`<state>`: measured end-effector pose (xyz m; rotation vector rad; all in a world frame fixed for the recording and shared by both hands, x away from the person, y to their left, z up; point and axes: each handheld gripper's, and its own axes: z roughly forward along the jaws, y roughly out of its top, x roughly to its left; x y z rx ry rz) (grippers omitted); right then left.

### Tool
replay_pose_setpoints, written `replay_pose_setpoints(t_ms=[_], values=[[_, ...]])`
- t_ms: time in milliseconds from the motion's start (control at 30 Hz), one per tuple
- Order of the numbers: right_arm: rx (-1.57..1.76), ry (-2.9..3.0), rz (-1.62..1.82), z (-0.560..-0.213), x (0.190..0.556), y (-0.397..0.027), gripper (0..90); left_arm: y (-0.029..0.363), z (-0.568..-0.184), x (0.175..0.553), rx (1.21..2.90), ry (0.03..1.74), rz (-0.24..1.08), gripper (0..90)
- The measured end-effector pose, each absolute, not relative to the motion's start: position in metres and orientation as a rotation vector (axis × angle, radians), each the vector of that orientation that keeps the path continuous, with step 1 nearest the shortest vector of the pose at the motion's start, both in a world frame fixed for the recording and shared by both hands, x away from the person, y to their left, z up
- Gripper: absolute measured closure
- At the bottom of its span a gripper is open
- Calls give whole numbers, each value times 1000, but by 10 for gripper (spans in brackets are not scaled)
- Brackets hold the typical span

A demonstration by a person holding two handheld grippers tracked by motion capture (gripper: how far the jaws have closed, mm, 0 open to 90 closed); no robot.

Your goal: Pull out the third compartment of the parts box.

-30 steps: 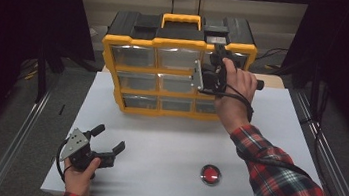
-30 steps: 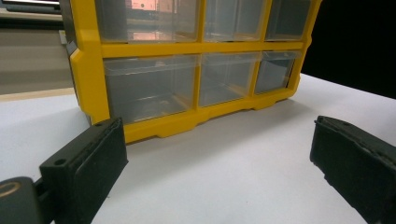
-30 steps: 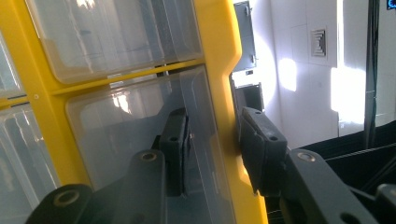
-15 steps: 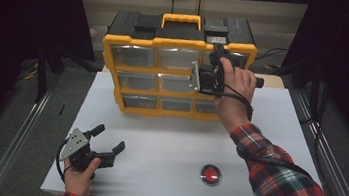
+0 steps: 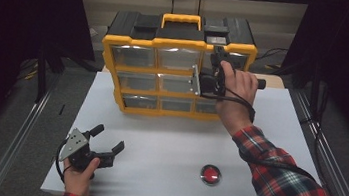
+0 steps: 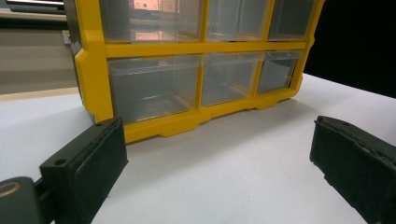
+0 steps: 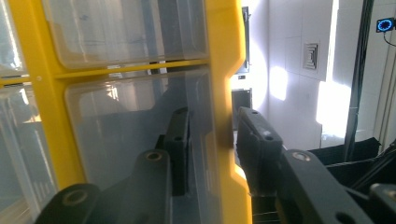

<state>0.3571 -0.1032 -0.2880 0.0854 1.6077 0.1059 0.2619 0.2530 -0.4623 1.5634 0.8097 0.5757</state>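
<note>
No lettering, label, brand or number can be read on anything here.

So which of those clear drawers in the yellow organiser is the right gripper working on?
The middle-row drawer at the far right: the right gripper has its jaws at that end; the other drawers stand untouched.

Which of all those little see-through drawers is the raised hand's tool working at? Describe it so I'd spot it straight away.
Start at the yellow drawer cabinet with the black top standing at the far side of the white table. It holds three rows of three clear drawers; look at the right-hand column beside the yellow side frame. The middle-row drawer is the one: the right gripper has one jaw in front of it.
</note>
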Motion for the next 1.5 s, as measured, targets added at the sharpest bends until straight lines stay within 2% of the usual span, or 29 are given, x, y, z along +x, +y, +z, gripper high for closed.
replay_pose_setpoints(t_ms=[200, 433, 1500], values=[[80, 1615, 105, -288, 351, -104, 713, 253, -462, 262, 1566, 806, 580, 38], [86, 1664, 118, -286, 346, -105, 811, 253, -462, 262, 1570, 797, 577, 40], [61, 1658, 94, -286, 324, -101, 816, 252, -462, 262, 1569, 803, 580, 42]])
